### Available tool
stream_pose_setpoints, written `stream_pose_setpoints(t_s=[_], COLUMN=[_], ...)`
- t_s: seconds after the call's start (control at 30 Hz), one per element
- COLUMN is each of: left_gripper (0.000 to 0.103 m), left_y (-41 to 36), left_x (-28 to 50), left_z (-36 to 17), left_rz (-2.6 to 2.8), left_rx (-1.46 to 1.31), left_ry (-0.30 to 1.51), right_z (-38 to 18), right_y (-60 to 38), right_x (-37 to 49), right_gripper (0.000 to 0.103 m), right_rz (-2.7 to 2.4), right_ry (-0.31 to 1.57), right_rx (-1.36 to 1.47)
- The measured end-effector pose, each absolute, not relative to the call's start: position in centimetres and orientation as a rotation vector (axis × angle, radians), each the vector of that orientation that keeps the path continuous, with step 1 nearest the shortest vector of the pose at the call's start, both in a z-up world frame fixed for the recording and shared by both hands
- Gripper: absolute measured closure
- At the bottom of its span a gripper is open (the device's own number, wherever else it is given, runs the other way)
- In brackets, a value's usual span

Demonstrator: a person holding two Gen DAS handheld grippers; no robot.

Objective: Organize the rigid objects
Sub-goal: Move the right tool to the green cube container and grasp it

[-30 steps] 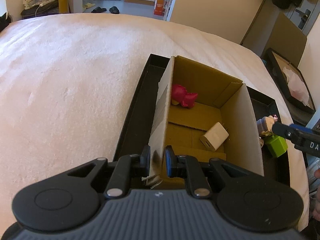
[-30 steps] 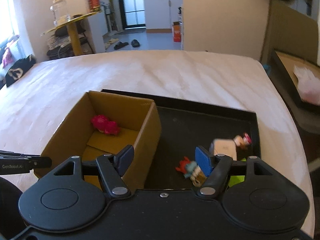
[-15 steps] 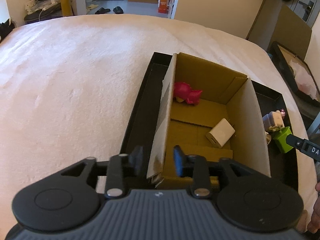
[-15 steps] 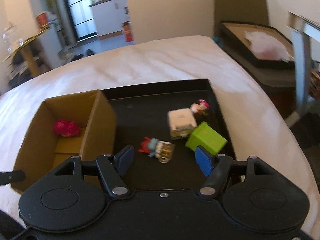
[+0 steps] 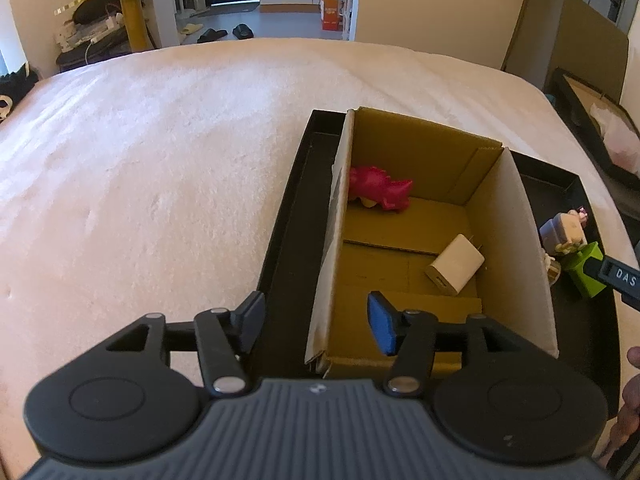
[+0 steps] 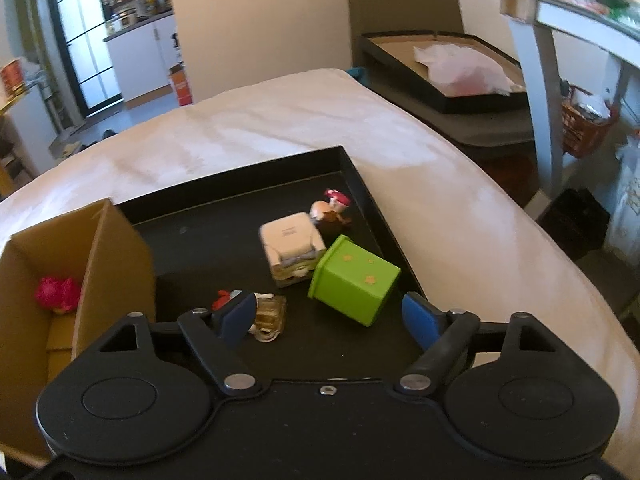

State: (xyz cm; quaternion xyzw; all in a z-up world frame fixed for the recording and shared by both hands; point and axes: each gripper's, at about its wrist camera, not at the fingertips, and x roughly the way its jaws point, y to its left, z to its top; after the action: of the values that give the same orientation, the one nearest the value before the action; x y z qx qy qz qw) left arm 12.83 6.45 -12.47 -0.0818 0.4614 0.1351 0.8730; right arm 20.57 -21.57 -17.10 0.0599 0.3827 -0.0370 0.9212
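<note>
between hand-held gripper [image 6: 330, 318] fingertips, green cube [image 6: 354, 285]

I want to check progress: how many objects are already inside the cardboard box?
2. A pink toy lies at the far end of the cardboard box, and a white charger lies nearer, by its right wall. The near wall may hide something small.

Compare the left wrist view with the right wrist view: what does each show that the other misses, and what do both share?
Only the left wrist view shows the white charger on the cardboard box floor. Only the right wrist view shows the small red-topped figure beside the right gripper. Both show the pink toy in the box, the green cube, and the black tray. The left gripper is open too.
</note>
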Motion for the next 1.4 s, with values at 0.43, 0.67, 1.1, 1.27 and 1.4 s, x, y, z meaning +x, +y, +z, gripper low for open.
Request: stream_pose_setpoints(t_s=[0.43, 0.67, 1.1, 1.27, 1.4], left_gripper=[0.047, 0.047, 0.047, 0.047, 0.047], left_y=[6.1, 5.9, 6.2, 6.5, 6.6], left_x=[13.3, 13.5, 13.3, 13.2, 13.1], left_z=[-12.9, -13.0, -12.9, -12.8, -12.7], left_rz=[0.289, 0.289, 0.286, 0.282, 0.279], left_rx=[-0.15, -0.139, -0.154, -0.175, -0.184], left_ry=[0.98, 0.982, 0.973, 0.969, 0.962], right_z=[-19.8, -20.7, -19.3, -18.4, -17.4], right_y=[-23.0, -22.7, -22.7, -22.7, -22.5], right_x=[23.3, 23.8, 22.7, 21.9, 21.3], right_gripper=[0.025, 0.045, 0.048, 0.048, 0.048], right_rz=[-0.175, -0.173, -0.134, -0.113, -0.079], right_ry=[0.793, 0.822, 0.803, 0.796, 0.785], right_rx=[0.221, 0.227, 0.21, 0.199, 0.188])
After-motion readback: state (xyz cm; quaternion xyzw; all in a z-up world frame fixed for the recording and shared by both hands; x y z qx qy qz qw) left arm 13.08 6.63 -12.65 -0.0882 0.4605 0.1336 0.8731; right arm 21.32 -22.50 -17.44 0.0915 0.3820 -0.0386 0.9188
